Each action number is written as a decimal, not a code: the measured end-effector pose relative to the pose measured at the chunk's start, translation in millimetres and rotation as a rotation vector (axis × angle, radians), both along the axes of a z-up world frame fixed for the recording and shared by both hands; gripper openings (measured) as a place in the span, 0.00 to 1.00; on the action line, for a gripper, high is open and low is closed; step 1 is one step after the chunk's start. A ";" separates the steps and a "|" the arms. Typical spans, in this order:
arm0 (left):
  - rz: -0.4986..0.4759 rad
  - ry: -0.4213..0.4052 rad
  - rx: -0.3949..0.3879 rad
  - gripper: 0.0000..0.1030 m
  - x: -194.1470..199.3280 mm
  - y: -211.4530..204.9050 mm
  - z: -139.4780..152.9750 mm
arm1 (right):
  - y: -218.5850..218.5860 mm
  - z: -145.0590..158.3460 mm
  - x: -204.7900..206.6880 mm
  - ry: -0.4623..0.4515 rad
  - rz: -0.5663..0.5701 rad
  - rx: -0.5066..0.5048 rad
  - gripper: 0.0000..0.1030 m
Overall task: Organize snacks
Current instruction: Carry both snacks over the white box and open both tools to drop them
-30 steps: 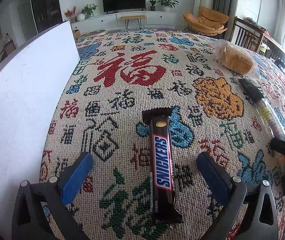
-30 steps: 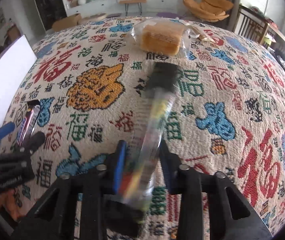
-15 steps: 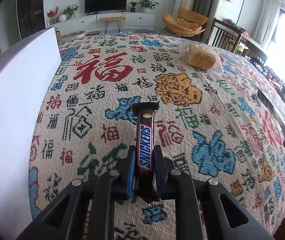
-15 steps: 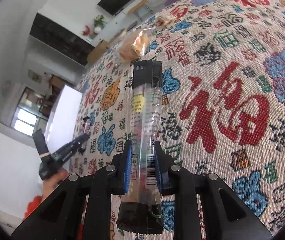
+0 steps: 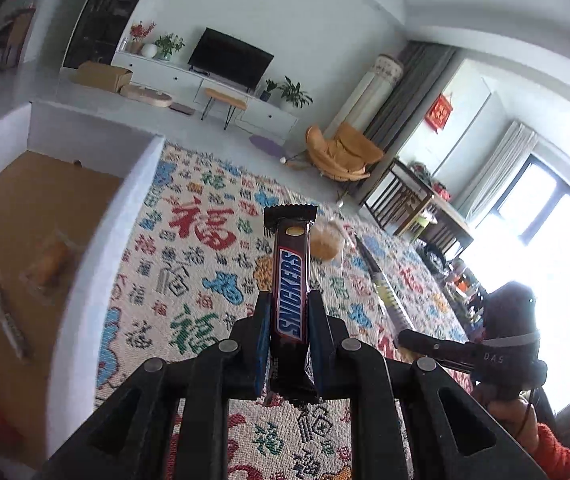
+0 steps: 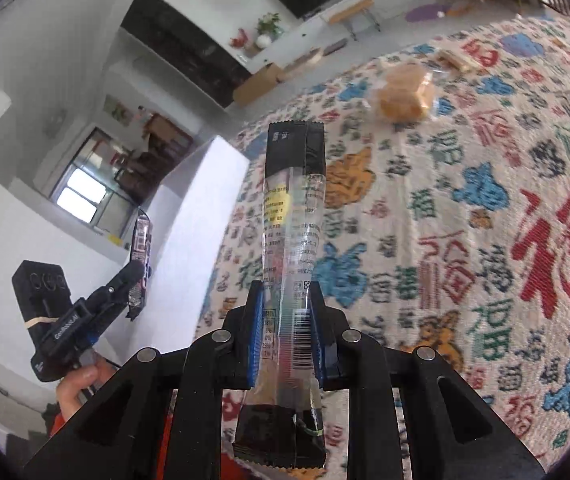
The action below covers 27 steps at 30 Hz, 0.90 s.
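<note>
A bagged yellow cake [image 5: 327, 241] lies on the patterned tablecloth [image 5: 205, 280], beyond both grippers. At the left stands a white box [image 5: 97, 264] with a brown floor; inside it lie one wrapped cake [image 5: 49, 266] and long packets [image 5: 5, 320]. The left gripper [image 5: 289, 320] is clenched on a brown Snickers bar [image 5: 291, 280], lifted above the cloth. The right gripper [image 6: 285, 316] grasps a clear long packet with black ends [image 6: 291, 216], also in the air.
</note>
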<state>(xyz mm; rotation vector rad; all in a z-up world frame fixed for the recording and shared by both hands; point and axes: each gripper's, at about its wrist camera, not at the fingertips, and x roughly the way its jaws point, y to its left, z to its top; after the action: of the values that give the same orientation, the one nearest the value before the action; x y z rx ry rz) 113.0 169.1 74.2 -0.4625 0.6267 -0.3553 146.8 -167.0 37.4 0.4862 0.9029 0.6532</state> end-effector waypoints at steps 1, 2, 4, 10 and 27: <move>0.018 -0.011 -0.003 0.16 -4.5 14.3 11.1 | 16.7 11.3 -0.9 -0.018 0.029 0.002 0.21; 0.041 -0.018 -0.005 0.16 -8.1 30.3 21.3 | 35.1 23.5 0.8 -0.039 0.062 0.006 0.21; 0.101 -0.027 0.027 0.16 -12.4 60.1 35.6 | 74.5 46.8 2.4 -0.076 0.130 0.015 0.21; 0.315 0.037 0.159 0.16 -17.4 145.7 36.1 | 207.7 100.5 15.6 -0.153 0.280 0.026 0.21; 0.334 0.098 0.308 0.81 -29.0 92.8 -9.6 | 128.1 -49.4 39.6 -0.299 0.045 -0.611 0.76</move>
<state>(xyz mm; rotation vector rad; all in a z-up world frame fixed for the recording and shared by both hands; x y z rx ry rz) 84.0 261.9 64.6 -0.2827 0.6735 0.0823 186.4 -38.9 -12.0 -0.1760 0.7792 0.4426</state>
